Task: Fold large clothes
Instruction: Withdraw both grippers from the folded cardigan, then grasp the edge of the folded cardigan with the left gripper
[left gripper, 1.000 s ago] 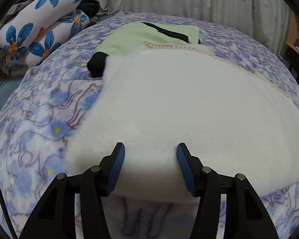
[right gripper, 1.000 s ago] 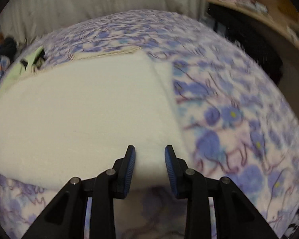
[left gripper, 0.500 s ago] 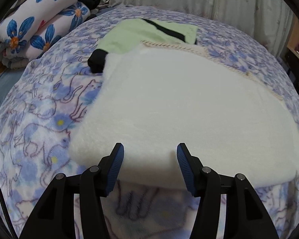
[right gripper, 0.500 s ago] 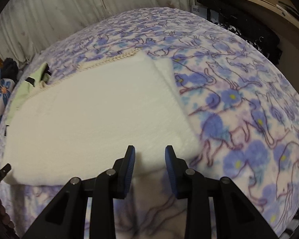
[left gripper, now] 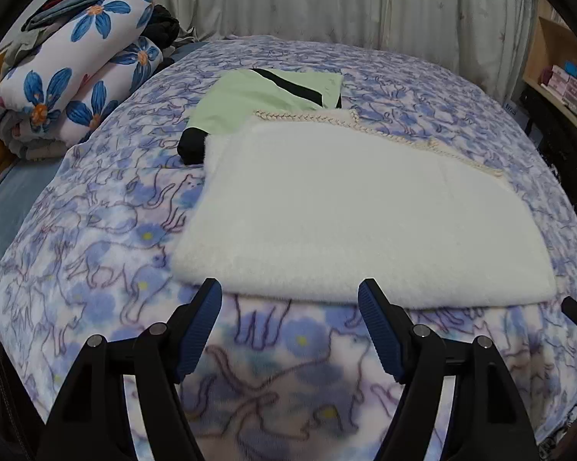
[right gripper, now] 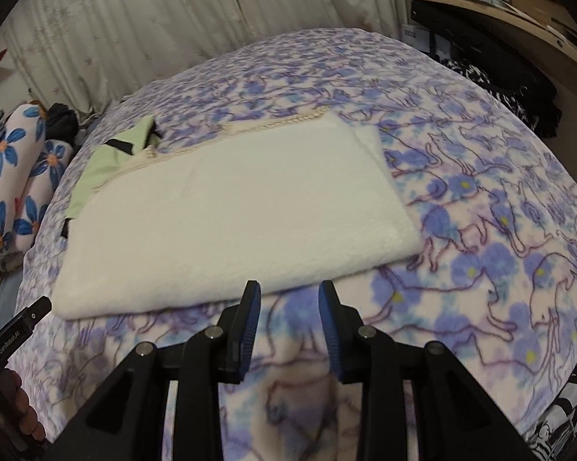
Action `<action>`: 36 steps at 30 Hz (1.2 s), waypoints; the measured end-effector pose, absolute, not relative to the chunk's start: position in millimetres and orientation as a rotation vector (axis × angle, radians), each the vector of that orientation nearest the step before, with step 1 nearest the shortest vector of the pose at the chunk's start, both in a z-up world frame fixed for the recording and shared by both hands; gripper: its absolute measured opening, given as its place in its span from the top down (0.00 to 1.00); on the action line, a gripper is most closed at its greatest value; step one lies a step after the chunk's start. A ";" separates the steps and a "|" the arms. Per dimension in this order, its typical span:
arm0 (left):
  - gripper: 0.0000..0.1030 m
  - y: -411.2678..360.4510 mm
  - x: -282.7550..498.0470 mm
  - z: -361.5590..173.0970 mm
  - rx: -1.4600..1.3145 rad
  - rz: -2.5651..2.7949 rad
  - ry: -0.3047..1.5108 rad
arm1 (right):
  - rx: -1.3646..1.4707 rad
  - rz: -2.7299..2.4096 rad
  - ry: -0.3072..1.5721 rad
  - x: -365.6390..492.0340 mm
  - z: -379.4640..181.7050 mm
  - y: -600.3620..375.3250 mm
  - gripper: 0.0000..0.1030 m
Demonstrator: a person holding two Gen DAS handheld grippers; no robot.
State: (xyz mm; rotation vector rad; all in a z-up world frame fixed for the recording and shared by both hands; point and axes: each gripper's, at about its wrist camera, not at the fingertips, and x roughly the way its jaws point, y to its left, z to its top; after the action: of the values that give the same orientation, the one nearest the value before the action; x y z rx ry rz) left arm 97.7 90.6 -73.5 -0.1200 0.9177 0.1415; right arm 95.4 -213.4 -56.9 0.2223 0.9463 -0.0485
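Observation:
A fluffy white garment [left gripper: 349, 211] [right gripper: 234, 215] lies folded flat on the bed, with a braided cream trim [left gripper: 365, 128] along its far edge. My left gripper [left gripper: 290, 288] hovers just short of its near edge; its jaws are opening and nothing is between them. My right gripper [right gripper: 288, 290] hangs near the same edge further right, jaws a small way apart and empty. A green and black garment [left gripper: 265, 94] [right gripper: 108, 157] lies partly under the white one's far left corner.
A blue cat-print blanket [left gripper: 96, 253] [right gripper: 499, 211] covers the bed. Rolled flowered bedding [left gripper: 69, 77] [right gripper: 19, 176] sits at the left. Curtains [left gripper: 326, 0] hang behind. A wooden shelf [right gripper: 499, 7] stands right. A hand [right gripper: 15, 407] holding the other gripper shows lower left.
Both grippers have pulled back and up off the white garment, which now lies free on the bed. The left jaws stand wider than before.

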 end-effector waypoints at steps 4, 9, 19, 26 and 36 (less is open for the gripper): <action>0.28 91.2 81.8 -65.8 -0.147 0.116 0.917 | 0.205 -0.013 0.935 82.6 -47.2 -200.8 0.66; 0.21 93.1 68.4 -64.1 -0.200 0.050 0.903 | 0.201 0.019 0.914 74.1 -41.8 -189.8 0.60; 0.15 119.9 79.0 -115.5 -0.543 -0.145 0.919 | 0.193 0.063 0.852 84.1 -51.4 -162.0 0.59; 0.15 132.8 112.9 -173.6 -0.663 -0.105 0.914 | 0.158 0.111 0.863 109.4 -71.6 -137.3 0.59; 0.21 155.6 188.6 -199.0 -0.733 0.023 0.804 | 0.126 0.139 0.893 164.5 -103.0 -115.7 0.59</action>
State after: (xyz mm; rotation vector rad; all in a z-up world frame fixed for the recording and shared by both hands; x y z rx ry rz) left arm 188.6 155.6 -199.0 -0.7334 0.8044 0.0228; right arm 164.5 -115.7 -103.0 0.1256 0.8932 0.1385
